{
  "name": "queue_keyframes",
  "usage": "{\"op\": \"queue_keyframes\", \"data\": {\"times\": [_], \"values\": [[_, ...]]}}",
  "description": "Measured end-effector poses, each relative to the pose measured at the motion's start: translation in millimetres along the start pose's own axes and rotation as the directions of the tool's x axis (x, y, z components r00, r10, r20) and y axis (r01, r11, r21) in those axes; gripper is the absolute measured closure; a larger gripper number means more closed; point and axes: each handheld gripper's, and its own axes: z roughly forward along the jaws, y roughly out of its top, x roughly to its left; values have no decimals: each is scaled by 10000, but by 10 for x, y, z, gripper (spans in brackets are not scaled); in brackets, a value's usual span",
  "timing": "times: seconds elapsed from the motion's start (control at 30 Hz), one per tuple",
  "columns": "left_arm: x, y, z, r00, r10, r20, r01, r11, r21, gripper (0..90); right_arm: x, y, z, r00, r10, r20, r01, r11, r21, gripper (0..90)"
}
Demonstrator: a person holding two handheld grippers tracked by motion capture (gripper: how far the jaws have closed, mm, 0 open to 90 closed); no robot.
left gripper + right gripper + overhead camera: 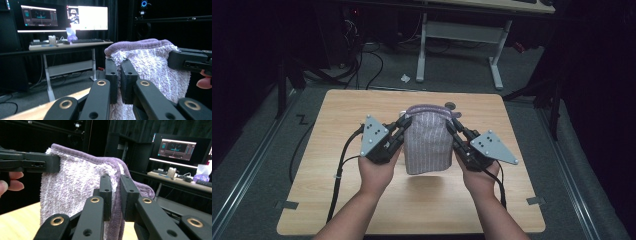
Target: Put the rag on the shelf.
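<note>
A purple and white striped towel [428,142] hangs in the air over the middle of the wooden table [337,115], held up by its two top corners. My left gripper [404,121] is shut on the towel's upper left corner, and my right gripper [449,123] is shut on its upper right corner. In the left gripper view the fluffy towel [152,67] is pinched between the two black jaws, with the left gripper [119,72] closed tight. In the right gripper view the towel [75,185] is clamped the same way by the right gripper [115,188].
A small dark round object [450,105] lies on the table behind the towel. Beyond the table stands a white-legged desk [462,30] with monitors [62,17] and a keyboard. Cables [337,170] trail from the grippers over the table's left side.
</note>
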Motion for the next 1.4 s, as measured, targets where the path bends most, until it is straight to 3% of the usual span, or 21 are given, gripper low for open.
{"op": "queue_keyframes", "data": {"times": [0.1,0.23,0.5,0.6,0.87,0.97,1.1,1.4], "values": [[20,75,38,9999,149,20,-149,9999,31,863,-39,77,35,10000,45,29,-45,10000,-65,819],[72,149,105,9998,-43,171,41,9999,135,864,-92,147,76,9999,95,62,-95,10000,-24,819],[165,269,231,9998,122,135,-127,9992,387,863,-165,264,162,9998,119,182,-118,9999,-62,818],[247,285,296,9996,117,271,-130,9989,456,863,-209,279,257,9996,195,179,-196,9998,45,819],[437,324,516,9998,209,-4,-208,9965,810,862,-311,287,524,9993,261,280,-273,9987,426,819],[499,332,610,9990,453,-22,-450,9956,822,861,-364,284,611,9989,313,352,-330,9982,492,819],[584,323,726,9997,216,-92,-206,9954,940,857,-425,272,733,9988,310,388,-332,9979,557,818],[759,373,955,9996,204,-181,-184,9945,1031,857,-570,247,1000,9964,698,479,-730,9949,693,818]]}}
